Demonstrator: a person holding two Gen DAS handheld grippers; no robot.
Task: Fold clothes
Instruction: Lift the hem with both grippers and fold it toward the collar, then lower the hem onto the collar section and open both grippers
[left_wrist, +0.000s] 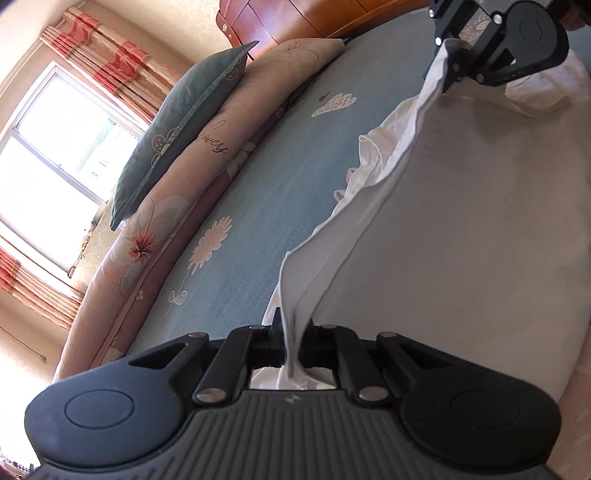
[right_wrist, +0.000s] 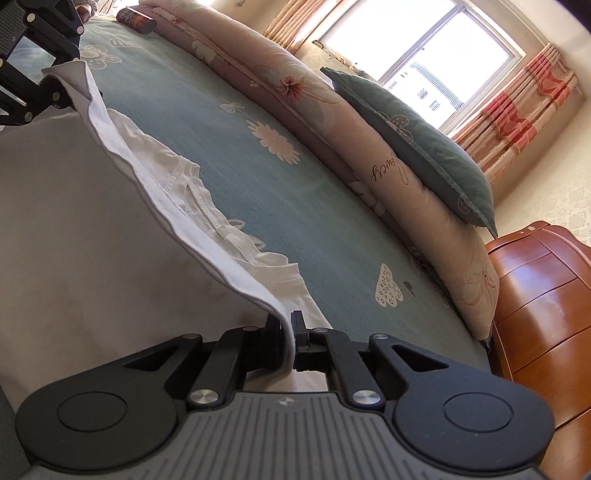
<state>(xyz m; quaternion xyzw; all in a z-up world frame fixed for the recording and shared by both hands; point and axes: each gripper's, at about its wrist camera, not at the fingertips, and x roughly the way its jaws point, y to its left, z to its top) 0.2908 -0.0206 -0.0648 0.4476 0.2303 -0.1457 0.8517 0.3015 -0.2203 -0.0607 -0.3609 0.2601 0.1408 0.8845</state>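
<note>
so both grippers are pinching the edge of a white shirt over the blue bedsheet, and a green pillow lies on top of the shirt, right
Not quite. The green pillow is not on the white shirt; it rests on the folded floral quilt along the far side of the bed, apart from the shirt, as the left wrist view shows. The rest holds: the left gripper and right gripper both pinch the shirt's edge over the blue bedsheet.

Bedsheet (left_wrist: 258, 177): blue, flower prints
Quilt (right_wrist: 399, 173): pink, rolled along the far edge
Pillow (left_wrist: 177, 125): teal, resting on quilt
Can (right_wrist: 141, 19): lying beside quilt

garment (left_wrist: 461, 221) is spread on bed (left_wrist: 258, 192) | pillow (left_wrist: 177, 133) is laid on quilt (left_wrist: 192, 177) behind | can (right_wrist: 141, 15) is set beside quilt
</note>
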